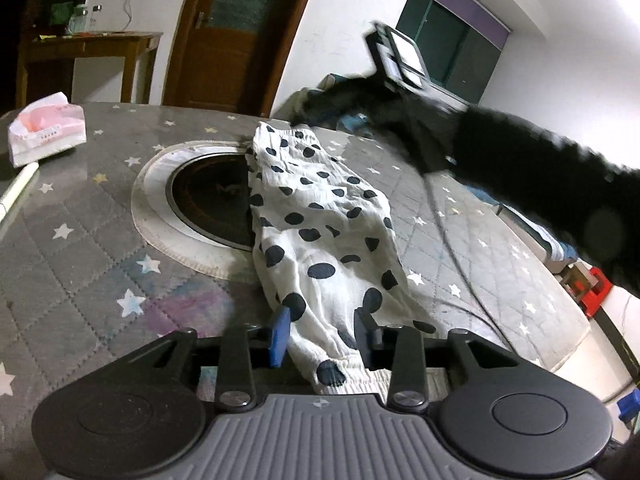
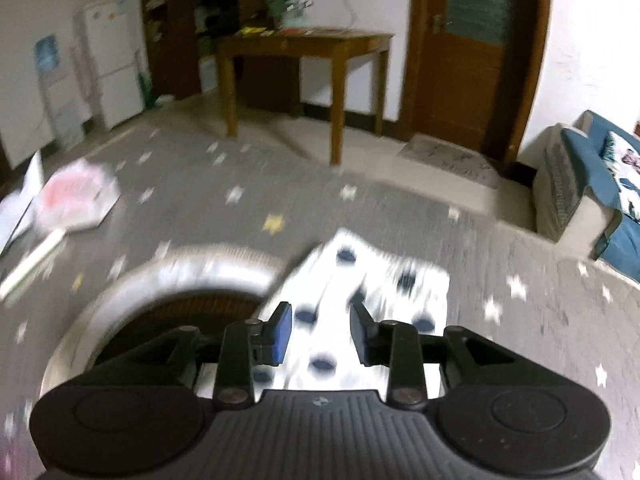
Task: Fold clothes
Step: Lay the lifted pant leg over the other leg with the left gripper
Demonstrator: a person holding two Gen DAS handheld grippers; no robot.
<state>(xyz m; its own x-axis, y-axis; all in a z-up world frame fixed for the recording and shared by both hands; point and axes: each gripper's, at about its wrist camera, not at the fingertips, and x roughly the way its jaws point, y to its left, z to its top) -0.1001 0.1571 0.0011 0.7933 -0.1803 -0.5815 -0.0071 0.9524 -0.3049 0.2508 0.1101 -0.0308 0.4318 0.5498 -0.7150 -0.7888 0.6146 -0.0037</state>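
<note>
White trousers with black polka dots (image 1: 320, 224) lie stretched lengthwise on the grey star-patterned table cover (image 1: 80, 272), partly over a round black hotplate. My left gripper (image 1: 322, 334) is open, its blue-padded fingers on either side of the near elastic cuff end. In the left wrist view the right gripper (image 1: 400, 60) hangs blurred above the far end of the trousers, held by a black-sleeved arm. In the right wrist view my right gripper (image 2: 320, 336) is open above the spotted cloth (image 2: 380, 292), holding nothing. That view is motion-blurred.
A round black hotplate with a white rim (image 1: 208, 208) is set in the table, left of the trousers. A pink tissue pack (image 1: 48, 128) and a white stick (image 1: 18, 188) lie far left. A black cable (image 1: 452, 256) crosses the cover at right. A wooden table (image 2: 304, 64) and door stand beyond.
</note>
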